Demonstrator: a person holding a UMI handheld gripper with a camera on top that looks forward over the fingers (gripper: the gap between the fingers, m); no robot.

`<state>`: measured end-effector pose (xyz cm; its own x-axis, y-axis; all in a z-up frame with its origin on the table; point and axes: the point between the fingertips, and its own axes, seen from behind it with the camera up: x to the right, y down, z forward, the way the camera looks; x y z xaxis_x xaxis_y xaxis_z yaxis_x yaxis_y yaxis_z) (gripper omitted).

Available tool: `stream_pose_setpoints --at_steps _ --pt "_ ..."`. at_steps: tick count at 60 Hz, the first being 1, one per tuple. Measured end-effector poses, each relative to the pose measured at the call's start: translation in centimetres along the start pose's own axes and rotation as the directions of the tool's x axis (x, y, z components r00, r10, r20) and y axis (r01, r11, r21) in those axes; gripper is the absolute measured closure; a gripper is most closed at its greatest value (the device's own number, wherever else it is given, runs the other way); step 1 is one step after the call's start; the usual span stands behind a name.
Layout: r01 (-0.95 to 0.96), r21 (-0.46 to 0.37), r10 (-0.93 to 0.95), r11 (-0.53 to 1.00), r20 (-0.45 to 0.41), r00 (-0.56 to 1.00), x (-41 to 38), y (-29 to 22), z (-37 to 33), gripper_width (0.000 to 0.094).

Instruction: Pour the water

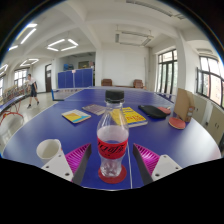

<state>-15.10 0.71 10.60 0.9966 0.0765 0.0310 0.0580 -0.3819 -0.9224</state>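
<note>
a clear bottle (112, 140) with a red label and dark cap stands upright on a red coaster (112, 176) on a blue table (60, 135), between the two fingers of the claw (112, 160). the claw is spread apart, with a gap at each side, grasping nothing. a white cup (48, 150) sits just left of the fingers. risks, as a judgement: a lopsided closing could nudge and topple the tall bottle; a slack grip could let it slip while tilting, spilling past the small cup.
</note>
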Motion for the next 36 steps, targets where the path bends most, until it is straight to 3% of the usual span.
stream_pose_setpoints --at_steps 21,36 --pt "0.036 -0.035 -0.039 0.999 -0.069 0.997 -3.4 -1.3 -21.3 0.0085" --pt "0.046 -0.036 -0.050 0.998 -0.116 0.992 -7.0 1.4 -35.4 0.0083"
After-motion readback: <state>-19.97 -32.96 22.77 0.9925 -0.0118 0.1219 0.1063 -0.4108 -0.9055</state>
